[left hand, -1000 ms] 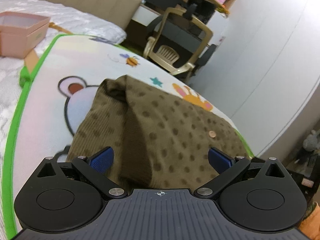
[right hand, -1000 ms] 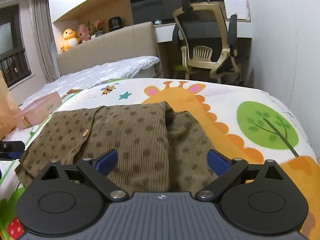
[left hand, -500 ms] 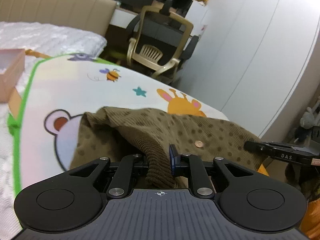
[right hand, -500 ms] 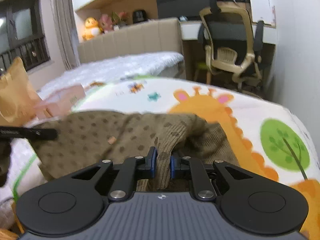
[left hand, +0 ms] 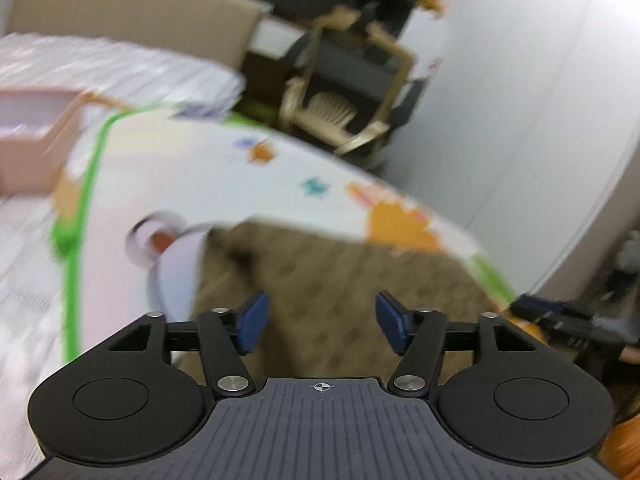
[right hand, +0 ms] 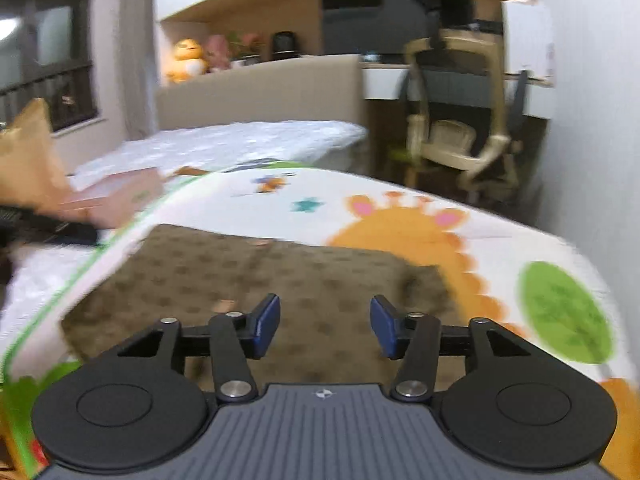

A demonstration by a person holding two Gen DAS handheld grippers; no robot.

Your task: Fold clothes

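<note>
A brown dotted corduroy garment (left hand: pixel 340 272) lies folded flat on a cartoon-printed play mat (left hand: pixel 208 176). My left gripper (left hand: pixel 320 320) hovers over the garment's near edge; its jaws are opening and nothing is between the blue pads. In the right wrist view the same garment (right hand: pixel 248 280) spreads across the mat (right hand: pixel 400 208). My right gripper (right hand: pixel 324 324) hangs above it, jaws opening, with no cloth pinched between them. The right gripper's tip (left hand: pixel 568 320) shows at the right edge of the left wrist view. Both views are motion-blurred.
A pink box (left hand: pixel 32 140) sits on the white bed at the left, also seen as the pink box (right hand: pixel 116 196). A beige office chair (right hand: pixel 460 148) and desk stand beyond the mat. A white wall (left hand: pixel 540 100) runs along the right.
Both grippers shut on folds of the garment half a second ago, then let go and opened. The garment now lies flatter. Both hands have lifted a little.
</note>
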